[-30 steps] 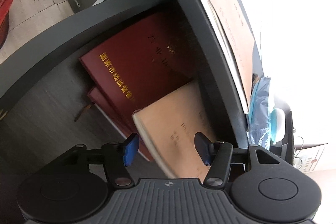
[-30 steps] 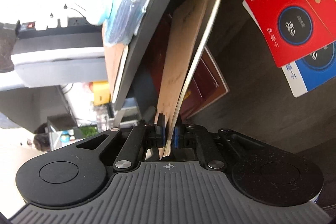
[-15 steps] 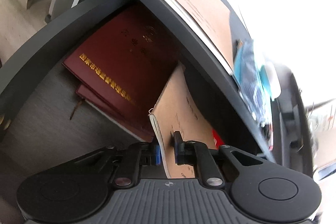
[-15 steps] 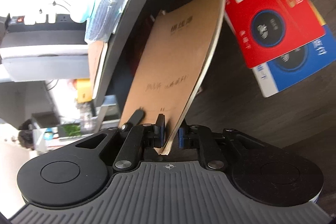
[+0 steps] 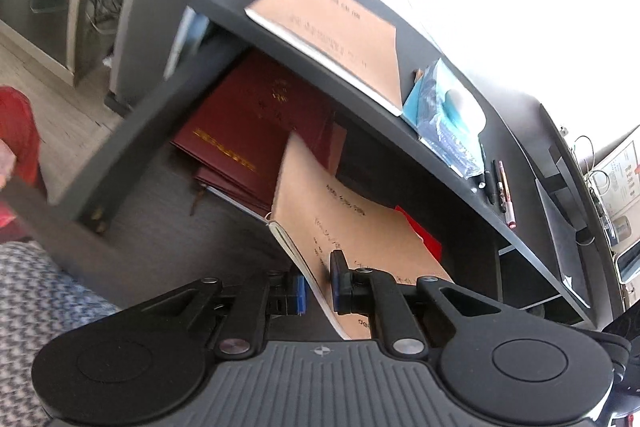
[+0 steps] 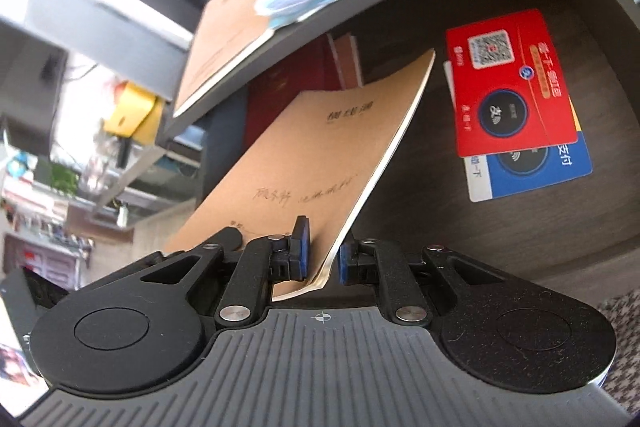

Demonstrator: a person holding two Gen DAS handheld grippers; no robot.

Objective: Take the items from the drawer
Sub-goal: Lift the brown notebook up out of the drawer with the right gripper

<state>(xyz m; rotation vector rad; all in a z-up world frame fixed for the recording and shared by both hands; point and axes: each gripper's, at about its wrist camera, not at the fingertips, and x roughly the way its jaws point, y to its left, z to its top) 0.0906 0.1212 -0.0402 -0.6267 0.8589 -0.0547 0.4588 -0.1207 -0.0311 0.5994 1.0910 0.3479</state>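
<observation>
Right wrist: notebook (image 6: 320, 163) tilted, long axis toward drawer (image 6: 500, 227)

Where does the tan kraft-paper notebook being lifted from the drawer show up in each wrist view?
Left wrist: tan kraft-paper notebook at centre, rising from the left tool.
Right wrist: notebook at centre, tilted, above the right tool.
Shared landmark: dark red hardcover books behind it.

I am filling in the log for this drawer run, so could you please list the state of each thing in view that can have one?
Drawer: open.
Brown notebook: closed, tilted, held above the drawer floor.
Left gripper: shut on brown notebook.
Right gripper: shut on brown notebook.
Maroon books: closed, stacked in drawer.
Red card: flat, overlapping the blue card.
</observation>
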